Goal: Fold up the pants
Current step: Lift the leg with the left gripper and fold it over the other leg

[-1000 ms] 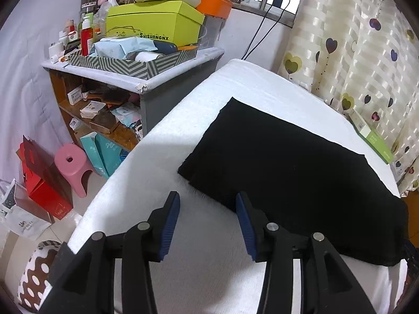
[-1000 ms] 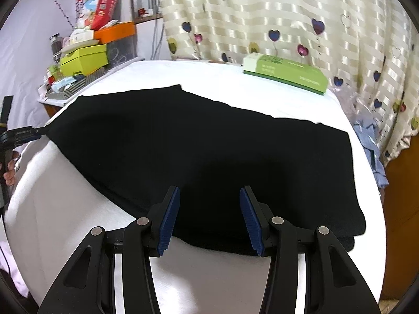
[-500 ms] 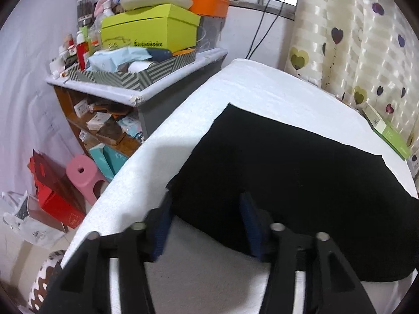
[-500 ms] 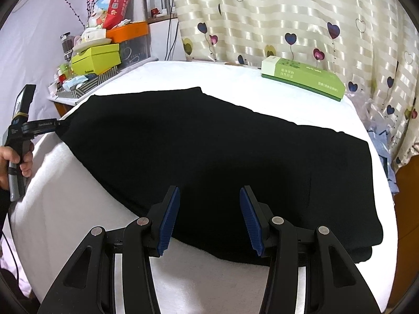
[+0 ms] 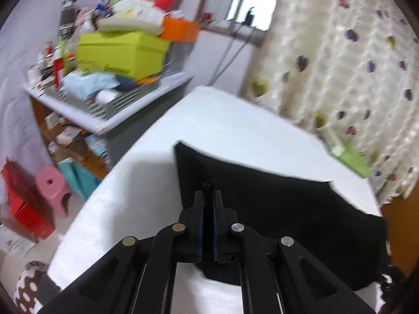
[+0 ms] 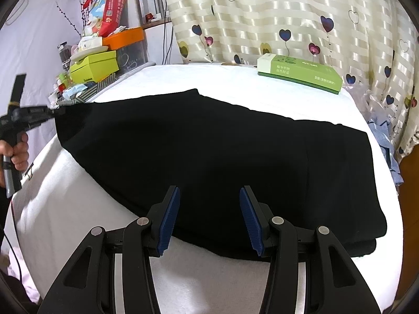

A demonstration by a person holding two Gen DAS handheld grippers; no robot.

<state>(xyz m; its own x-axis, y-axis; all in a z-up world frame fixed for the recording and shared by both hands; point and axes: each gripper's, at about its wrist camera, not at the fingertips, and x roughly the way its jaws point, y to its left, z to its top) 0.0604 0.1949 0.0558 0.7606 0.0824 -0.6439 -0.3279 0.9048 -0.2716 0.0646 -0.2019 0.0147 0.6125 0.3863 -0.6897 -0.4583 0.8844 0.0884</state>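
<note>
Jaws clamped on the black pants (image 5: 288, 209) in our left gripper (image 5: 208, 196) — our right gripper (image 6: 209, 217) hovers wide above the near hem.

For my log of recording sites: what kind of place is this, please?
Probably a lived-in bedroom at home. Black pants lie on a white-covered bed, heart-print curtains hang behind it, and a cluttered shelf of household items stands beside it.

Daylight from the window (image 5: 258, 5) at top; left wrist view motion-blurred, right sharp, fisheye edges vignetted.
</note>
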